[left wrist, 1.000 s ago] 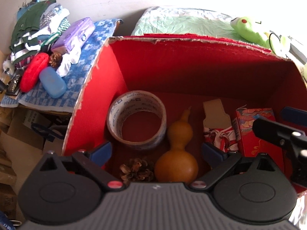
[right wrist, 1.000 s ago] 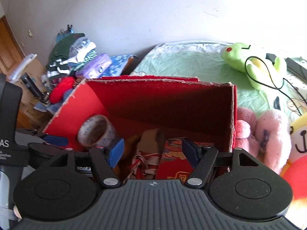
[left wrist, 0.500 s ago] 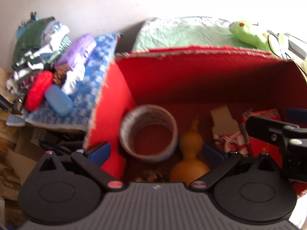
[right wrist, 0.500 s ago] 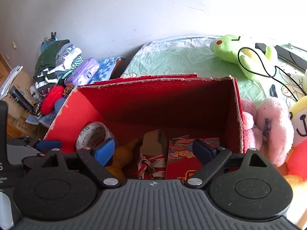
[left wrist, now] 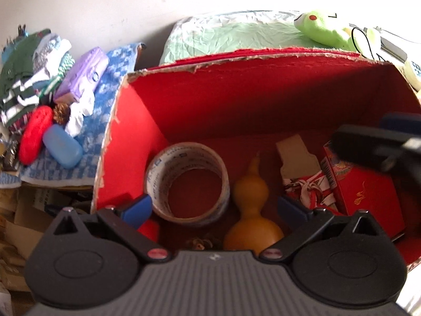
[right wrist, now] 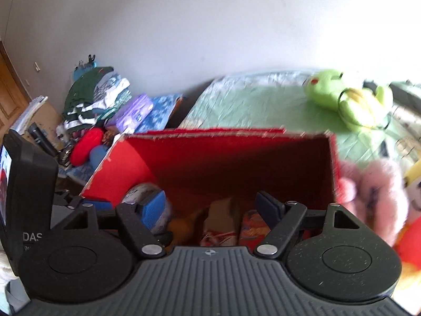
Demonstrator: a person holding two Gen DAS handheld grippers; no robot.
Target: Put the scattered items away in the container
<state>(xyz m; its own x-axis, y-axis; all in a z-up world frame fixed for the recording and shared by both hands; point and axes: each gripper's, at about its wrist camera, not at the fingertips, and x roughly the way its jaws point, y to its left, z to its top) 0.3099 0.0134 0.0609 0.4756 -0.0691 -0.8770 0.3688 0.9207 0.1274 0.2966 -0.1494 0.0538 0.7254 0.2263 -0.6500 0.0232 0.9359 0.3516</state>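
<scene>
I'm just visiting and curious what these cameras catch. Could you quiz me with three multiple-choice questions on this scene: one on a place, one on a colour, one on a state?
1. Where is the tape roll?
A. on the bed
B. inside the red box, left of the gourd
C. on the blue towel

2. What colour is the frog plush?
A. green
B. purple
C. white

3. What does the left gripper hold?
A. the gourd
B. the tape roll
C. nothing

Answers: 1 B, it lies on the box floor beside the gourd. 2 A, its body is bright green. 3 C, its pads stand apart over the box with nothing pressed between them.
</scene>
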